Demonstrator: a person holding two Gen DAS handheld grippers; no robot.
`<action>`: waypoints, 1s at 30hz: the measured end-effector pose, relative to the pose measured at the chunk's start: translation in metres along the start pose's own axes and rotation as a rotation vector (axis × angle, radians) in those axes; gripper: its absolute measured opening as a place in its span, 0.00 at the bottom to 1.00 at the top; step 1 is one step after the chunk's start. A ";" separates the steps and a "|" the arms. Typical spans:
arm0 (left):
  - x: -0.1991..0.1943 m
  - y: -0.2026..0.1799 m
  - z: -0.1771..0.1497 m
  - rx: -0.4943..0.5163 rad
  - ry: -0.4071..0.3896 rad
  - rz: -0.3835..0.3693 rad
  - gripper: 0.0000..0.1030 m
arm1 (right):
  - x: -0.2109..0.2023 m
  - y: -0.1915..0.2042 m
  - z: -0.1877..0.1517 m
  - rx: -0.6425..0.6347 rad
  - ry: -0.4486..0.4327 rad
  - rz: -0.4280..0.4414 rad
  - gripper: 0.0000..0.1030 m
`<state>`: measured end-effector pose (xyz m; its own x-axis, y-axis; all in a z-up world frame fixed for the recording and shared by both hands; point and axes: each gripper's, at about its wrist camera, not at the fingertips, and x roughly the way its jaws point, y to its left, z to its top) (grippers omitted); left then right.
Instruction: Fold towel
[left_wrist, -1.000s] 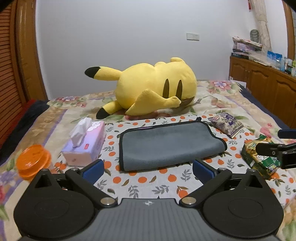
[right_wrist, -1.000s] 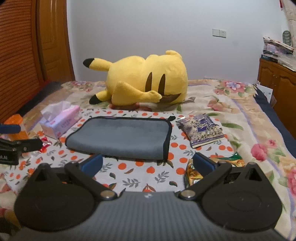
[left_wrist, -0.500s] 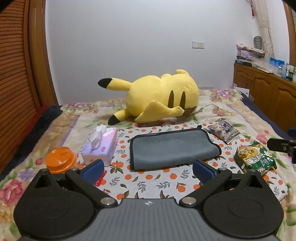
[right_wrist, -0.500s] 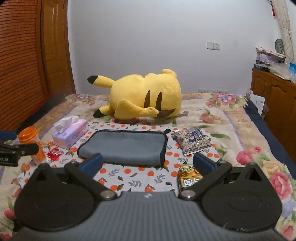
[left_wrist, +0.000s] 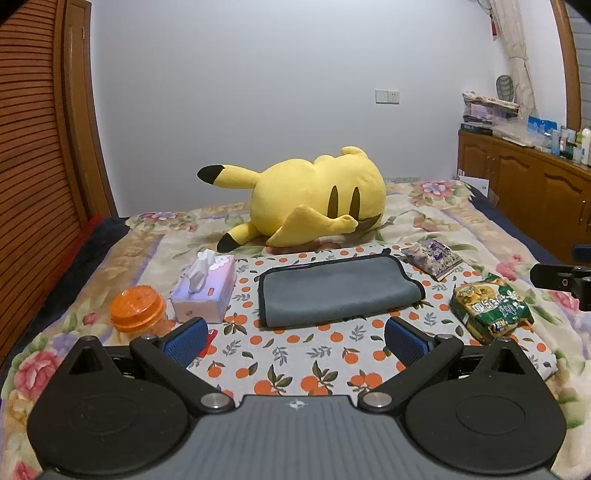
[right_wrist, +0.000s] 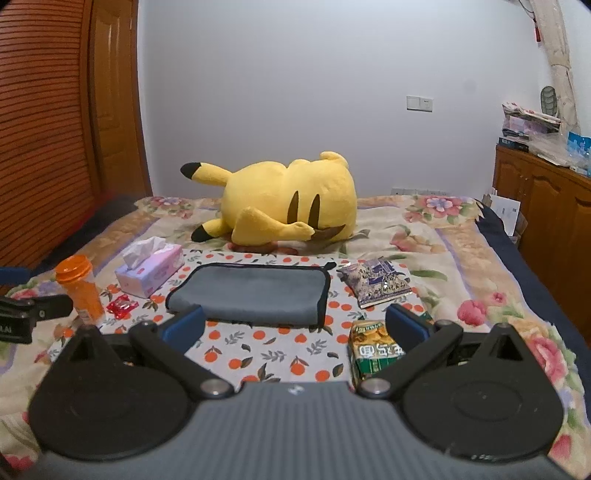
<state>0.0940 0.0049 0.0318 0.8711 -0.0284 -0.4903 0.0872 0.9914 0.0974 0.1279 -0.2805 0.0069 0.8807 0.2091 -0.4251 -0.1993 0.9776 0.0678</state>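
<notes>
Both tools have drawn back and risen since a second ago, so the grey towel with black edging (left_wrist: 338, 290) looks smaller and farther off; the left tool (left_wrist: 295, 338) and right tool (right_wrist: 295, 328) hang with jaws spread wide, holding nothing, well short of that towel. It lies already doubled over on the orange-dotted white cloth (left_wrist: 295, 354), with the pink tissue box (left_wrist: 205, 290) just left of it, the green snack packet (left_wrist: 491, 308) right of it, and the big yellow plush toy (left_wrist: 314, 201) beyond. If another fold is wanted, I'd pinch the towel's two near corners through all layers and carry them level to the far edge.
</notes>
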 end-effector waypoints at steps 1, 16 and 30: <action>-0.002 -0.001 -0.002 0.001 0.000 -0.002 1.00 | -0.002 0.000 -0.002 0.000 0.000 -0.001 1.00; -0.024 -0.009 -0.038 -0.006 0.024 -0.022 1.00 | -0.027 0.007 -0.029 0.002 0.003 0.002 1.00; -0.029 -0.012 -0.071 -0.020 0.060 -0.028 1.00 | -0.038 0.014 -0.058 0.003 0.030 0.005 1.00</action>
<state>0.0332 0.0032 -0.0160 0.8378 -0.0491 -0.5438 0.1011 0.9927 0.0661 0.0665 -0.2761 -0.0286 0.8664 0.2136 -0.4514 -0.2026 0.9765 0.0733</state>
